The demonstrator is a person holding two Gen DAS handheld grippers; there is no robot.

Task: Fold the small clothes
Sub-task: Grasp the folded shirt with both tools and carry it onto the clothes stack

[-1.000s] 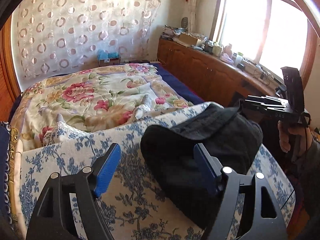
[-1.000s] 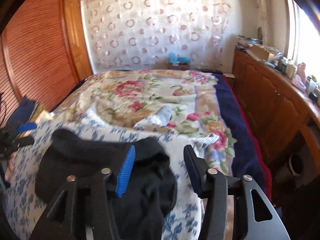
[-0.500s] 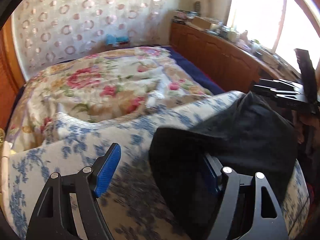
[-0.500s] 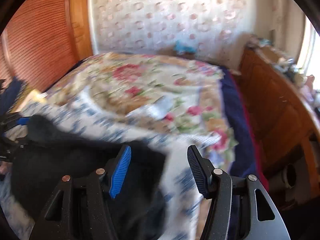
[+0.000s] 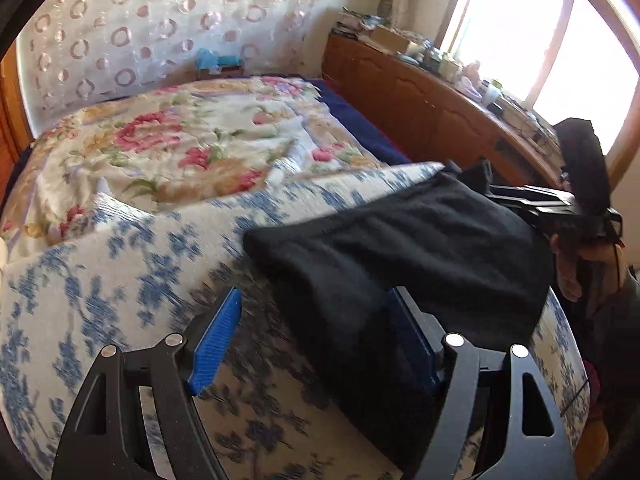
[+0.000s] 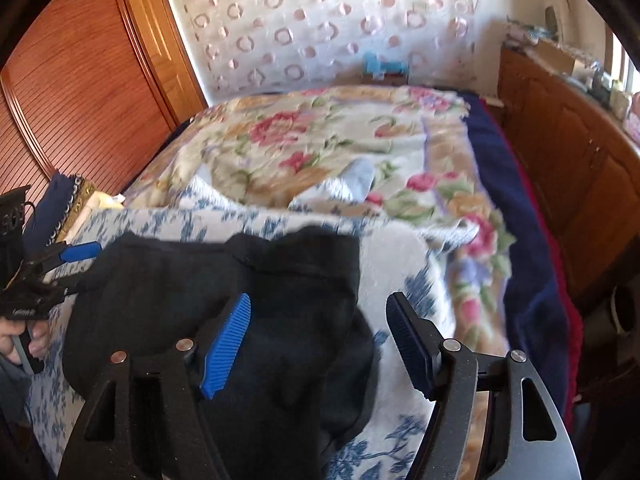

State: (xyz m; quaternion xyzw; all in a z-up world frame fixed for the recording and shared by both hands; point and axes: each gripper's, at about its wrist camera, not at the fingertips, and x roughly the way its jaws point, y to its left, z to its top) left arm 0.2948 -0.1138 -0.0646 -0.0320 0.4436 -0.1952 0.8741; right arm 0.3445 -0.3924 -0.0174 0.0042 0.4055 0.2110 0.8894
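Black knit fabric, one piece, soft small garment (image 5: 404,248), lies spread on a white cover w/ blue flower print (image 5: 112,272) at the near end of the bed, one edge hanging over the cover's near side. Left gripper (image 5: 316,340), black frame w/ two blue ribbed pads, stands wide: left pad is over bare cover, right pad sits at the garment's near-left edge, cloth draped against it; can't tell if it presses, and the pads aren't pinching anything. Right gripper (image 6: 320,340), same build, two pads, jaws opening; garment's right lobe lies below and between them, left pad over the cloth, right pad over the cover, no grip seen. From the right wrist view the left gripper shows at far left, held by a hand (image 6: 24,336), its blue pad next to the garment's left end. From the left wrist view the right gripper (image 5: 500,194) shows at the garment's far right corner, w/ a hand (image 5: 580,264) under it. Beyond the cover: one cream quilt w/ pink and green flowers (image 5: 180,144), rumpled, over a dark blue sheet (image 6: 516,208) showing along the right side. Farther: wooden cabinet run (image 5: 420,112) w/ clutter on top beneath a bright window (image 5: 532,40), reddish slatted wood panel (image 6: 60,92) on the left, white curtain w/ ring pattern (image 5: 152,20) across the back wall, one small blue item (image 5: 218,60) at its foot, too blurred to ID.
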